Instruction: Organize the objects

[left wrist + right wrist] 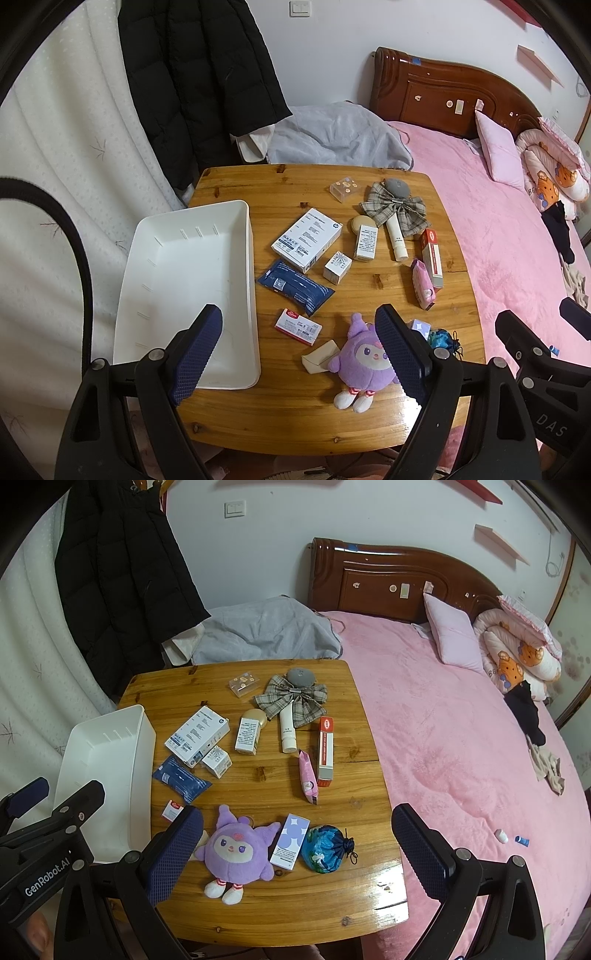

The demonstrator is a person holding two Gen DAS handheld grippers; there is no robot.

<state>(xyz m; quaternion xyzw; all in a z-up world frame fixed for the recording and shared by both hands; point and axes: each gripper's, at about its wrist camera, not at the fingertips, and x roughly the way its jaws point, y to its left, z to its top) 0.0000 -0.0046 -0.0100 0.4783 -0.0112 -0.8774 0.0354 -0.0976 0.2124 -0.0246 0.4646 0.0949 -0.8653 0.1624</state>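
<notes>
White bin (pixel 177 280) is sitting empty at the surface's (pixel 332 417) left edge, overhanging, so a heavy drop could be tipping it. Purple plush (pixel 364 360) is lying nearest; both left tongs (pixel 299 354) and right tongs (pixel 295 853) are gaping wide, holding nothing. "GenRobot.AI" is showing on the left tongs' body, "DAS" on the right's.

"GenRobot.AI" stands in white on the left gripper (pixel 31 805) body, and "DAS" on the right gripper (pixel 532 328) body

White bin (pixel 184 280), purple plush (pixel 236 853), grey plaid bow (pixel 291 699), dark-blue pouch (pixel 293 288) are all sitting on honey-brown wood-grain tabletop (pixel 258 904), pink bed (pixel 461 738) showing beside.
</notes>
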